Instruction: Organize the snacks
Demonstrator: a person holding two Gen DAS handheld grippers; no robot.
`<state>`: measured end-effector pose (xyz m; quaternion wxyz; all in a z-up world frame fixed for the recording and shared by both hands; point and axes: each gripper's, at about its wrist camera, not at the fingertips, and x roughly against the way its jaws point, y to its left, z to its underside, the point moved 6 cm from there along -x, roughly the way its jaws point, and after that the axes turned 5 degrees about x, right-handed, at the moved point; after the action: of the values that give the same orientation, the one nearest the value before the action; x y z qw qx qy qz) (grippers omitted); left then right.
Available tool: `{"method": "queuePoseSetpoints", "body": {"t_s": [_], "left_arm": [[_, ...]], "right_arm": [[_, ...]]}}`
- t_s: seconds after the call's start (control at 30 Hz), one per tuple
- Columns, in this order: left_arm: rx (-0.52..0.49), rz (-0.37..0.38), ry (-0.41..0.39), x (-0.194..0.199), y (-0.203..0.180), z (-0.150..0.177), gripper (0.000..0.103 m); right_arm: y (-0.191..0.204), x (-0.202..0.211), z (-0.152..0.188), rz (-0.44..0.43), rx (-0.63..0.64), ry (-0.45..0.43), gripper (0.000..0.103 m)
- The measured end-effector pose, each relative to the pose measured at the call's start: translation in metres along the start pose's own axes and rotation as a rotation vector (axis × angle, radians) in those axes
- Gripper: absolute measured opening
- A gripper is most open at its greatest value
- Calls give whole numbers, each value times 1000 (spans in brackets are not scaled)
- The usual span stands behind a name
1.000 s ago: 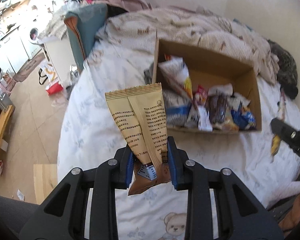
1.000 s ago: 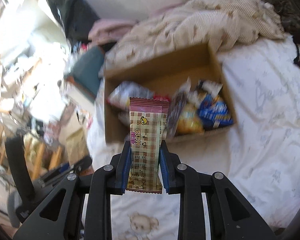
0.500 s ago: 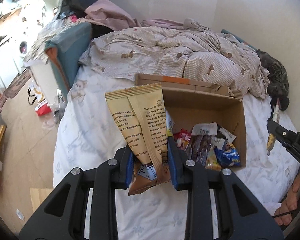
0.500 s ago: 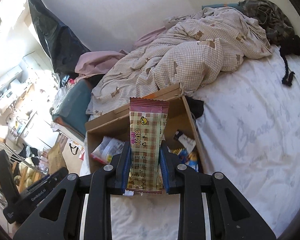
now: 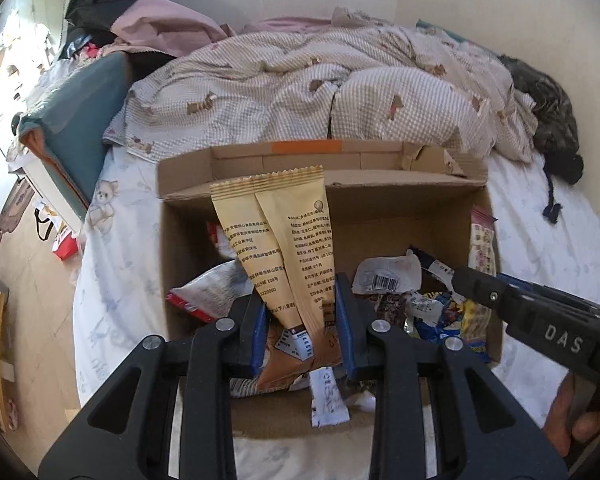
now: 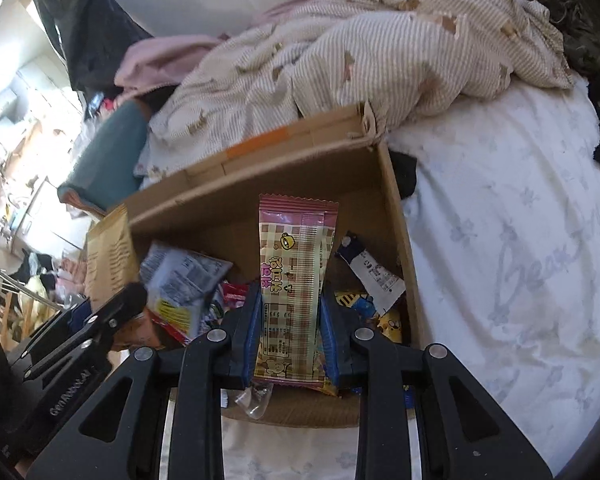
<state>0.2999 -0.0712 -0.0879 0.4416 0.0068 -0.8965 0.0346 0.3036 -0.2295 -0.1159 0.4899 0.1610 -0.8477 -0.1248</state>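
An open cardboard box (image 5: 188, 240) (image 6: 396, 216) sits on the bed, holding several snack packets (image 5: 388, 280). My left gripper (image 5: 302, 336) is shut on a tan snack packet (image 5: 288, 240) and holds it upright over the box's near left part. My right gripper (image 6: 290, 332) is shut on a pink checked snack packet (image 6: 294, 280), upright over the box's near right part. The pink packet (image 5: 480, 244) and the right gripper's body (image 5: 540, 320) show at the right of the left wrist view. The tan packet (image 6: 110, 256) shows at the left of the right wrist view.
A rumpled checked quilt (image 5: 340, 92) lies behind the box. The white bedsheet (image 6: 520, 260) spreads to the right. A dark cloth with a cord (image 5: 556, 160) lies at the far right. A teal cushion (image 5: 76, 120) and cluttered floor (image 5: 28, 264) are to the left.
Both grippers have moved forward and lowered toward the box, which now looks much larger. Both packets now hang over its inside. The grips have not changed.
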Motion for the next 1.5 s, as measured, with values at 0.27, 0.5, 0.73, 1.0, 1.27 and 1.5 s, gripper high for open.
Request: {"method": "queuePoseSetpoints", "body": {"t_s": [0.27, 0.5, 0.73, 1.0, 1.27, 1.5], "left_arm": [[-19, -43, 56, -33, -9, 1, 26], [4, -57, 68, -42, -7, 2, 27], [15, -42, 54, -36, -8, -2, 50], [63, -45, -13, -6, 4, -14, 82], [127, -22, -84, 43, 37, -8, 82], [133, -32, -133, 89, 61, 8, 90]], "right_arm": [[-12, -15, 5, -38, -62, 52, 28], [-15, -13, 3, -67, -106, 25, 29], [-17, -5, 1, -87, -125, 0, 32], [-8, 23, -12, -37, -46, -102, 75], [17, 67, -5, -51, 18, -203, 97], [26, 103, 21, -9, 47, -266, 103]]}}
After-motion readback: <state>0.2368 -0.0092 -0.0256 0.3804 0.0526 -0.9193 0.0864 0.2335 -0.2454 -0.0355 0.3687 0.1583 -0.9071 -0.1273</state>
